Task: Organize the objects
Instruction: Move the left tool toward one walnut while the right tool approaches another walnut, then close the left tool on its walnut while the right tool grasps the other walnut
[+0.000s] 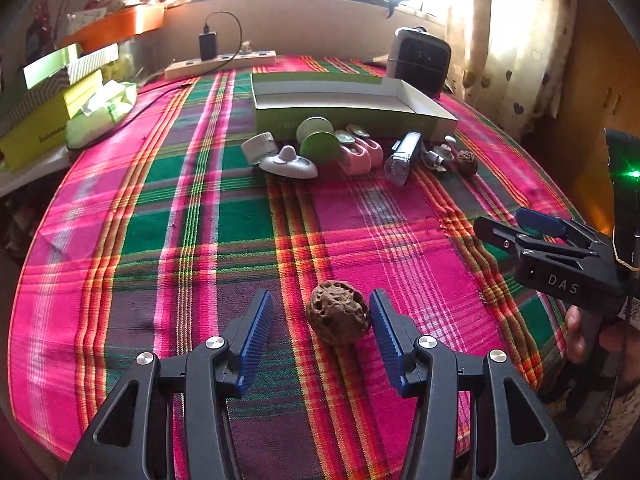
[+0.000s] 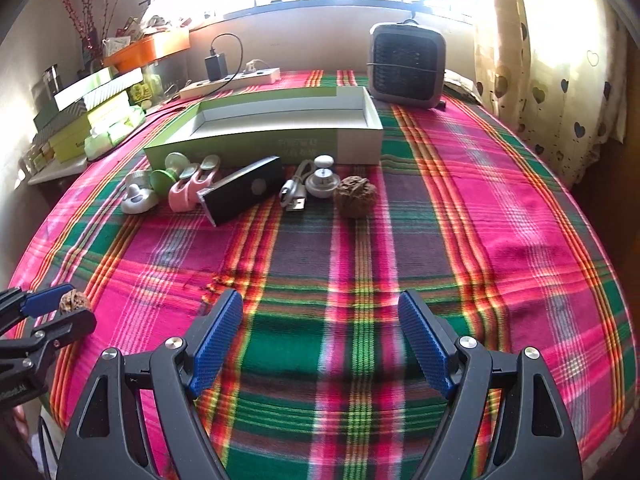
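Plaid-covered table (image 2: 500,216) — open green box (image 2: 256,148), heater (image 2: 406,66), power strip (image 2: 232,80), small items.

I am looking into a home: heart-print curtains (image 2: 560,80) at a bright window, a plaid cloth (image 2: 440,220) over the bench, a small heater (image 2: 406,66) (grille-fronted), and stacked boxes (image 2: 80,120).

The bench cloth (image 2: 460,200) is plaid in hot pink, green and dull purple with orange-yellow stripes. The open box (image 2: 256,142) is lime green outside, white inside. Two clips (image 1: 360,154) are pale pink; the walnut (image 1: 338,312) is brown and pitted. The curtain (image 2: 560,60) is cream with dark hearts.
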Motion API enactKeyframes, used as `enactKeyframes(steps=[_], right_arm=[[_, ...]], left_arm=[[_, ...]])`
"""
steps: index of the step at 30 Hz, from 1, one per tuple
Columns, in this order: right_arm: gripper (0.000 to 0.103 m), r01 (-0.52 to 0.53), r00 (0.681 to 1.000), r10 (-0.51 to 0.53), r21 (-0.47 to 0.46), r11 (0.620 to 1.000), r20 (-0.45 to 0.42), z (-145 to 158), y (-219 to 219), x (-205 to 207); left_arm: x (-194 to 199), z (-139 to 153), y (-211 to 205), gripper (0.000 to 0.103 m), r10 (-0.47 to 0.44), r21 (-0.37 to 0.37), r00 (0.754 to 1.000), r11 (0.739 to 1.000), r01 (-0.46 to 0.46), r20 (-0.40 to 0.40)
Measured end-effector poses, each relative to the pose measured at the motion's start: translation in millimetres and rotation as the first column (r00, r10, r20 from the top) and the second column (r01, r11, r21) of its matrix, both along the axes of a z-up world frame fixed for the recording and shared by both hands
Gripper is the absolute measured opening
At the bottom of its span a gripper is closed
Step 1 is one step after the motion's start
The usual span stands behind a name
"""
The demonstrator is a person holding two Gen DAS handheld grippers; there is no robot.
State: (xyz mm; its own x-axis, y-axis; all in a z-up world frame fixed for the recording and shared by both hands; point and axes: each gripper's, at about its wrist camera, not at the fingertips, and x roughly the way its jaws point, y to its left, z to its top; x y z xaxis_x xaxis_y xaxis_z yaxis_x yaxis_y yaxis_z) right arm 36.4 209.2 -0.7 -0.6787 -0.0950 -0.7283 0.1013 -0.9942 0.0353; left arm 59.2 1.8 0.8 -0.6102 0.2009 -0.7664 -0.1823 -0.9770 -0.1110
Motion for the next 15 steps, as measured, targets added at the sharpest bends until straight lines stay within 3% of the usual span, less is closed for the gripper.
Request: enactKeyframes(steps=[4,15], right_arm=[[0.080,0.009,1.000,-0.009,0.004,1.000,0.001,1.5,4.9,-3.9],[0.078,0.016,1.000,-0.016,0.011,1.000,-0.012,10.6,17.1,-23.5]], left_arm=[[-1.5,-0.1,-0.6,0.030,0.019,-0.017,1.000,1.000,-0.019,-0.008],[-23.8,1.1,0.5,0.030,0.011,0.001,1.000,1.000,-0.011,-0.005]])
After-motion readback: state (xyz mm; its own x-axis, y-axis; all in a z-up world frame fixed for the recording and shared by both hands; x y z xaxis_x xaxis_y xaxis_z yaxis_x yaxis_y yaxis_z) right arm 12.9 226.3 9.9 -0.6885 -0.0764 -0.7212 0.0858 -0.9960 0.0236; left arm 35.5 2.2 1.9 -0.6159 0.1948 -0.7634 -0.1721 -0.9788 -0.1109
